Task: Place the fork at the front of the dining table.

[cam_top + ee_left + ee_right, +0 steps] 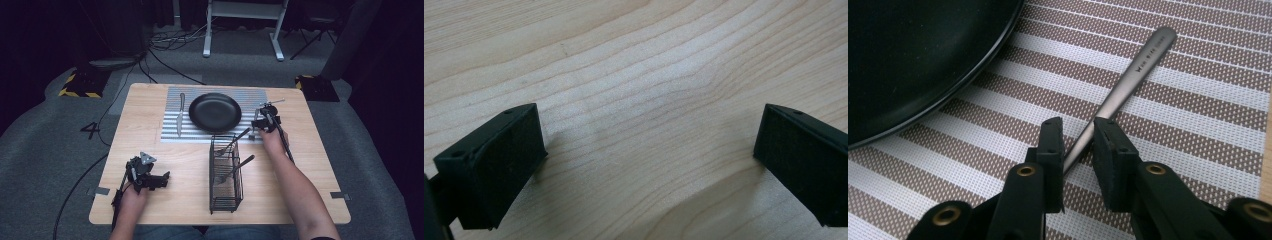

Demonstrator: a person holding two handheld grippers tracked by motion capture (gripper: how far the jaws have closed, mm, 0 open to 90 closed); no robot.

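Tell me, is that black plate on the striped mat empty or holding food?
Empty. From the high view the black plate shows a bare dark surface, nothing on it; the knife lies beside it on the striped mat.

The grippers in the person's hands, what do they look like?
Both are black. The left gripper has a grey three-cornered plate on top, wide flat pads and a trailing black cable. The right gripper has brass-coloured rivets on its arms. The forearms are bare, without sleeves.
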